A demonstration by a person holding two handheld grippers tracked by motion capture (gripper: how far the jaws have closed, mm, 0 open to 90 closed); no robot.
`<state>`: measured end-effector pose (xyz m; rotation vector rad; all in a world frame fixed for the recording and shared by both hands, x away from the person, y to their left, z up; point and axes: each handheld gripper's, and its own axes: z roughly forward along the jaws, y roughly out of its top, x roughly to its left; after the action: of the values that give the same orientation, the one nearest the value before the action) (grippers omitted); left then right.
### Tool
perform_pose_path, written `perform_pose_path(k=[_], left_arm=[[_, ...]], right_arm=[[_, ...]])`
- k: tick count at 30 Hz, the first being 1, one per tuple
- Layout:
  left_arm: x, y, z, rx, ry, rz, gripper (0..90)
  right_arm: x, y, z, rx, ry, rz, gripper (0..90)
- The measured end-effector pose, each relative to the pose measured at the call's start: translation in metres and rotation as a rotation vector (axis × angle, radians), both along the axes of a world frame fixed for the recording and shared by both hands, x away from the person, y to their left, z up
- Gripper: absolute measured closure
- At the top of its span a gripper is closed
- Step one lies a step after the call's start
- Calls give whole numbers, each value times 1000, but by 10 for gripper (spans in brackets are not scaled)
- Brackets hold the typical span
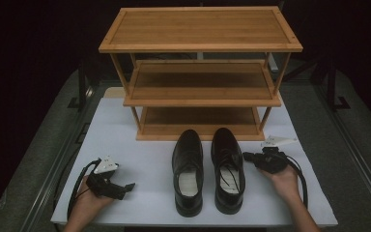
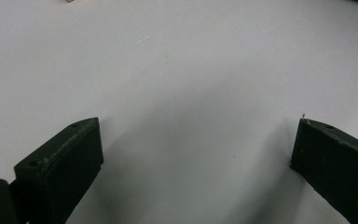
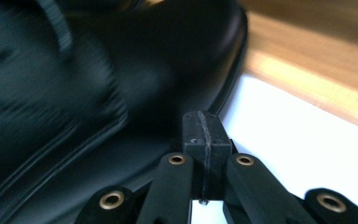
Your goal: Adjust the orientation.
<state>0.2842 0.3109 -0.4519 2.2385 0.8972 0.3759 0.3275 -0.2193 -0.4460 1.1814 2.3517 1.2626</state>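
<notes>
Two black dress shoes are sitting side by side on the white table (image 1: 125,145), toes pointing toward the wooden rack (image 1: 200,29), heels toward the person. The left shoe (image 1: 188,171) and the right shoe (image 1: 227,169) are lying close together without clearly touching; their toes are stopping just short of the rack's bottom shelf. The right shoe's laces are hanging loose into its opening.

The right gripper (image 1: 249,156) is lying low at the outer side of the right shoe, held in the person's right hand (image 1: 285,180), jaws aimed at the shoe's flank. In the right gripper view its jaws (image 3: 204,135) are pressing flat together with nothing between them, tips right up against the black leather; whether they are actually touching it I cannot tell. The rack's base edge is showing behind.

The left gripper (image 1: 128,186) is resting near the table's front left, well apart from the left shoe, in the left hand (image 1: 88,200). In the left gripper view its jaws are standing spread wide over bare white tabletop.
</notes>
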Motion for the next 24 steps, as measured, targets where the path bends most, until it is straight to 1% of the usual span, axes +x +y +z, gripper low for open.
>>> perform_pose_path(k=[1, 2, 3, 4, 7, 9, 10, 13, 16, 24], left_arm=[[0, 0, 0, 0, 0, 0, 13], [0, 0, 0, 0, 0, 0, 13], [0, 0, 0, 0, 0, 0, 13], [0, 0, 0, 0, 0, 0, 13], [0, 0, 0, 1, 0, 0, 13], [0, 0, 0, 1, 0, 0, 13], [0, 0, 0, 1, 0, 0, 13], [0, 0, 0, 0, 0, 0, 13], [0, 0, 0, 0, 0, 0, 13], [0, 0, 0, 0, 0, 0, 13]], right_arm=[[-10, -1, 0, -1, -4, 12, 900], [-10, -1, 0, -1, -4, 12, 900], [-14, -2, 0, 1, 0, 16, 900], [-21, -2, -1, 2, 3, 24, 900], [-32, -1, -2, -4, 9, 40, 900], [-38, 1, -4, 2, 16, 52, 900], [-41, 3, -5, -7, 23, 62, 900], [-44, 6, -6, -17, 20, 66, 900], [-44, 5, -7, 2, 29, 65, 900], [-44, 9, -7, -3, 20, 60, 900]])
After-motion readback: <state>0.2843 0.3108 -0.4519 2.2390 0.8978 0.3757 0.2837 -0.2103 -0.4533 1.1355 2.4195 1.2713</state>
